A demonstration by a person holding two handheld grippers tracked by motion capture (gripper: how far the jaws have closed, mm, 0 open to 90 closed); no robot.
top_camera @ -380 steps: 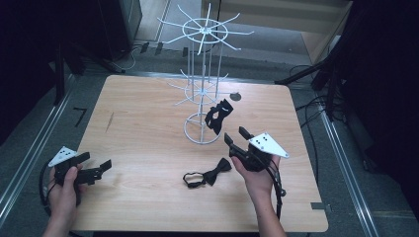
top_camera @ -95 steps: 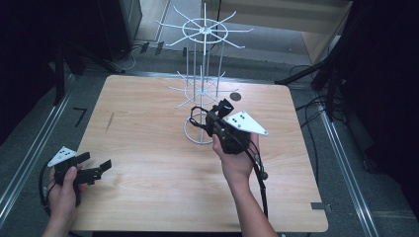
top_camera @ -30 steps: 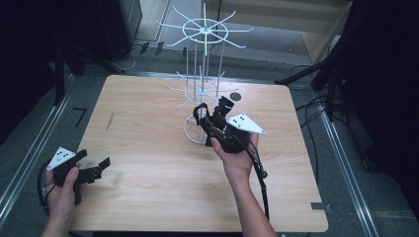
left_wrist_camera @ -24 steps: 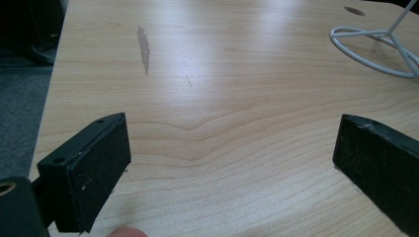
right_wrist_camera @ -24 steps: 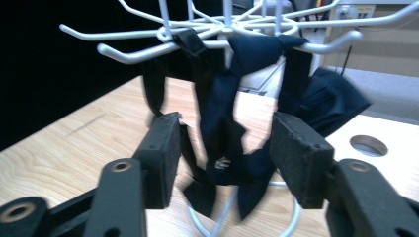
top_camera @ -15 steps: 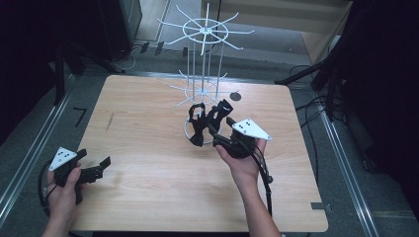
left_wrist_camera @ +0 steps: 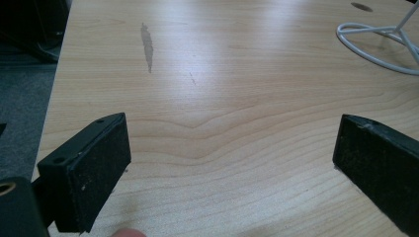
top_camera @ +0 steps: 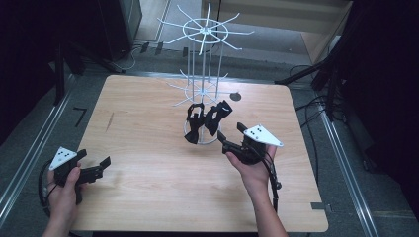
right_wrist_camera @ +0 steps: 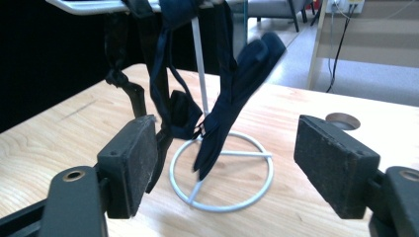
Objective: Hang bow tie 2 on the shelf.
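Two black bow ties point(top_camera: 203, 121) hang on the white wire rack point(top_camera: 202, 89) mid-tabletop point(top_camera: 148, 148). Soft, light, floppy fabric w/ thin straps; best pinched at the knot. Right gripper point(top_camera: 231, 138) just beside them, fingers having just been opening, now spread w/ nothing between. Left gripper point(top_camera: 101, 167) well apart, fingers spread, empty. No readable labels.

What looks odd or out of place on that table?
Little stands out. Two dark bow ties dangle unevenly from the white wire rack, and a dark streak marks the wooden table.
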